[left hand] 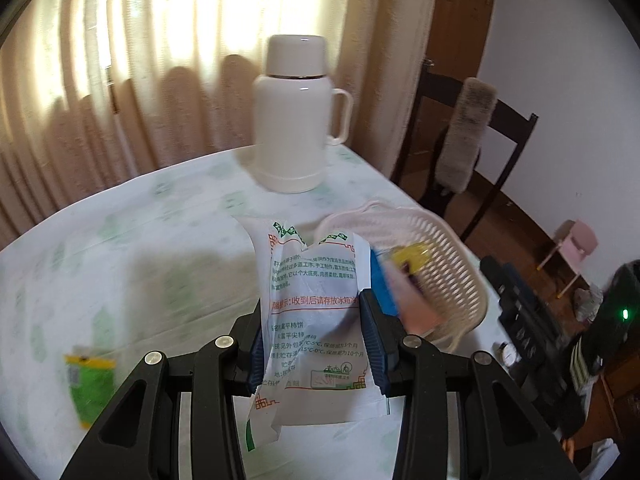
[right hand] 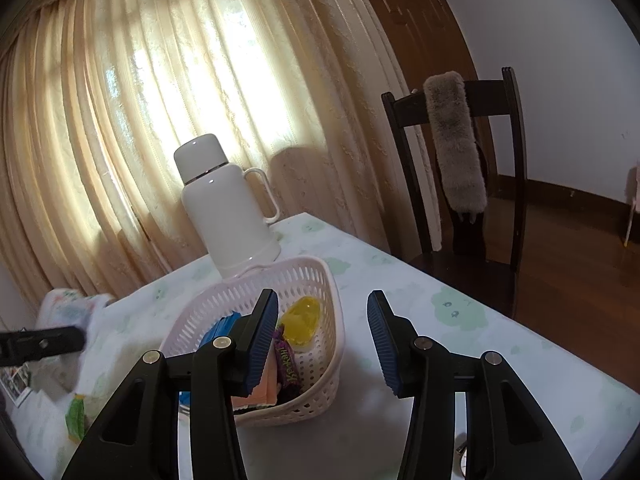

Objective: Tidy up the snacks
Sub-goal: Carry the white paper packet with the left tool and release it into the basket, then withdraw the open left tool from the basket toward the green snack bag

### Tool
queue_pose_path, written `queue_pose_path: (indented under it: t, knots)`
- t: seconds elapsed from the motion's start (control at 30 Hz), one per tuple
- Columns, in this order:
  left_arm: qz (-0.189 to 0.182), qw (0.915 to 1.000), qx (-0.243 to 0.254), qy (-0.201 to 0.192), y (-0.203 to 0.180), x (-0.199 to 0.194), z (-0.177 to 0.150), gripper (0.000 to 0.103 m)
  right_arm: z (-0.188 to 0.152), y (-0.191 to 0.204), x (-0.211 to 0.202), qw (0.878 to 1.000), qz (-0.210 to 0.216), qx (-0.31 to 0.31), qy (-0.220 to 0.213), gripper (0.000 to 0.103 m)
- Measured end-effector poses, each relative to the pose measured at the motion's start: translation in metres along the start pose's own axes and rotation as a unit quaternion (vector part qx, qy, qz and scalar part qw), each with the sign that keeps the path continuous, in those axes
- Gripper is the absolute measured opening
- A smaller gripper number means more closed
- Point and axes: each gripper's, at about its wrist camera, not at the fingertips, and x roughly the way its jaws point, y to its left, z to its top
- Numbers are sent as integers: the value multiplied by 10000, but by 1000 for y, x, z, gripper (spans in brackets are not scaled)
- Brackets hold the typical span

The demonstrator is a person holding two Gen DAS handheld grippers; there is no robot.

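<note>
— So which step are you on?

— Carrying: my left gripper point(left hand: 316, 334) is clamped on a white snack packet point(left hand: 316, 320), crinkly printed film, held above the table point(left hand: 160, 240) just left of the basket point(left hand: 440, 256).

— And the other hand?

— My right gripper point(right hand: 322, 342) is spread apart, holding nothing, near the basket's right rim.

— What's next?

— I'd judge a short move right, then letting go over the slotted plastic basket, which already holds a yellow jelly point(right hand: 302, 318) and wrapped sweets. A green packet point(left hand: 90, 380) lies at near left.
</note>
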Motion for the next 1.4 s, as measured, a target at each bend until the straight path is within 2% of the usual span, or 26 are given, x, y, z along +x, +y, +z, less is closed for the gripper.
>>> queue_pose_path:
  t: [0.37, 0.4, 0.43, 0.5, 0.53, 0.97, 1.17, 1.23, 1.4]
  knots:
    - [-449, 9987, 37, 254, -36, 50, 26, 39, 2, -4, 1, 9999, 25, 92, 37, 48]
    - [-476, 9985, 7, 263, -37, 53, 28, 42, 2, -4, 1, 9999, 27, 91, 39, 48]
    - [-518, 9983, -26, 271, -38, 56, 29, 53, 2, -4, 1, 9999, 27, 91, 38, 48]
    - [-618, 9978, -109, 226, -36, 56, 30, 67, 2, -3, 1, 9999, 28, 93, 39, 48]
    - [-623, 9978, -138, 161, -35, 53, 30, 68, 2, -3, 1, 9999, 27, 92, 41, 48]
    - [-240, 9997, -19, -104, -21, 27, 26, 68, -1, -1, -2, 10000, 14, 42, 26, 49]
    - [-92, 9997, -131, -186, -5, 10, 23, 69, -1, 0, -3, 10000, 35, -4, -32, 51]
    - [0, 9996, -177, -198, 3, 4, 21, 76, -1, -1, -4, 10000, 28, 5, -68, 55]
    - [283, 9991, -225, -233, 24, -13, 12, 77, 0, -1, -5, 9999, 8, -8, -117, 57]
